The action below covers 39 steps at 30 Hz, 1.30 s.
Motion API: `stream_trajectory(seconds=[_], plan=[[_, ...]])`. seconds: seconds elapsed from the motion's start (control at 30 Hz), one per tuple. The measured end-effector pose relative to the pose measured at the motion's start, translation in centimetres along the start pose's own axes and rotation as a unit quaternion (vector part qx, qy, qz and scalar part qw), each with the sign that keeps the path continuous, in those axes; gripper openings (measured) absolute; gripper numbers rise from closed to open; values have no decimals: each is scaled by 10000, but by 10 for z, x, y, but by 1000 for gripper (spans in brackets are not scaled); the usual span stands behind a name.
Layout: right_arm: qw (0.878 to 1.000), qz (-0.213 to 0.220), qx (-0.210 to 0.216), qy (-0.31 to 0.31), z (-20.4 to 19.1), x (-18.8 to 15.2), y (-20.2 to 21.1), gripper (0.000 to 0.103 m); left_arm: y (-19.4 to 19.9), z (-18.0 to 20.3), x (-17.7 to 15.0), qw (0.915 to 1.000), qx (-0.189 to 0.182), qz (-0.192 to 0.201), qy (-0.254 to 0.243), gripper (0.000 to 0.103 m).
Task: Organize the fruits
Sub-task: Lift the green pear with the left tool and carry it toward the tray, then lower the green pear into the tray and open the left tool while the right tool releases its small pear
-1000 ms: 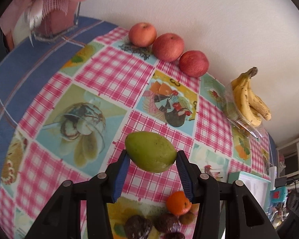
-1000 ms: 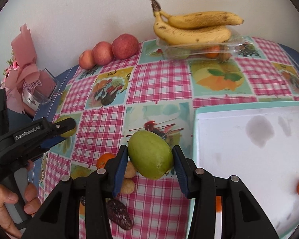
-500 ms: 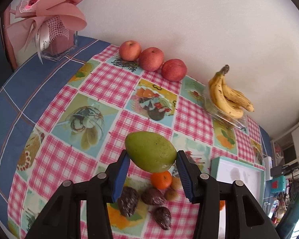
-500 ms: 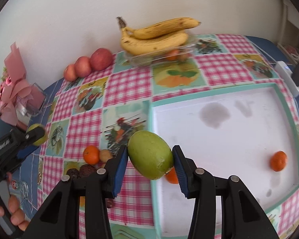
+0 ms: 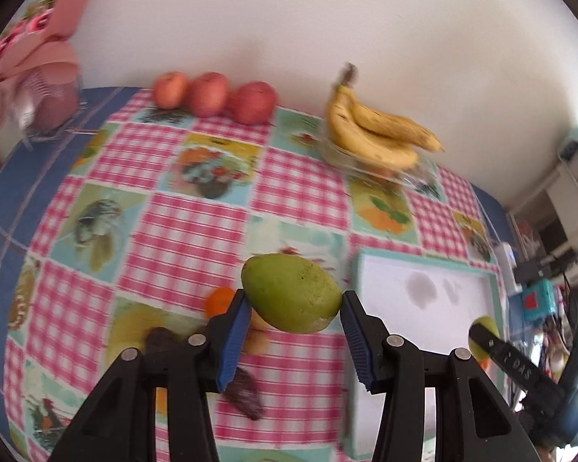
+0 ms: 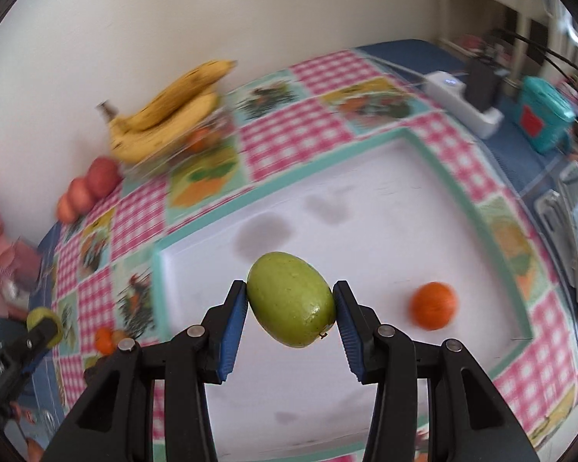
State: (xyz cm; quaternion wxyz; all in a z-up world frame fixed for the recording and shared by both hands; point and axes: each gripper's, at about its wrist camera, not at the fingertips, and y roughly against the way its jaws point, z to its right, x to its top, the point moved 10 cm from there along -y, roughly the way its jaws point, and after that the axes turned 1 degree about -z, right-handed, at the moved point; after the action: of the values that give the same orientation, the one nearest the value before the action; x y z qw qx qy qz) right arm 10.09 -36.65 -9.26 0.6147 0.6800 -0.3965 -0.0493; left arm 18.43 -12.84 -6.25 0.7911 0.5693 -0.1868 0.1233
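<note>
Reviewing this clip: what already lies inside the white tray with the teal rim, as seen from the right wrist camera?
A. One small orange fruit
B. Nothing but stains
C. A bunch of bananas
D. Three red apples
A: a single small orange fruit rests on the floor of the white tray, to the right of the green mango held by the right gripper.

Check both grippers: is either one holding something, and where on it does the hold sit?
Both hold. The left gripper clamps a green mango across its middle, pads on opposite sides. The right gripper clamps a second green mango likewise, above the white tray.
</note>
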Motion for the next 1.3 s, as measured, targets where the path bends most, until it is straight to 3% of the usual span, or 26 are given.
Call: stream_trajectory(seconds=[0.2, 0.47, 0.87, 1.3], plan=[[9994, 79, -165, -305, 34, 13, 0, 47, -26, 51, -16, 9985, -291, -185, -433, 51], [9981, 290, -232, -491, 54, 24, -16, 47, -60, 95, -21, 9942, -403, -114, -989, 51], [9950, 509, -685, -513, 83, 39, -35, 47, -102, 103, -25, 9925, -376, -174, -1146, 51], [9948, 318, -824, -507, 89, 31, -46, 47, -118, 103, -38, 9911, -268, -383, -1242, 51]])
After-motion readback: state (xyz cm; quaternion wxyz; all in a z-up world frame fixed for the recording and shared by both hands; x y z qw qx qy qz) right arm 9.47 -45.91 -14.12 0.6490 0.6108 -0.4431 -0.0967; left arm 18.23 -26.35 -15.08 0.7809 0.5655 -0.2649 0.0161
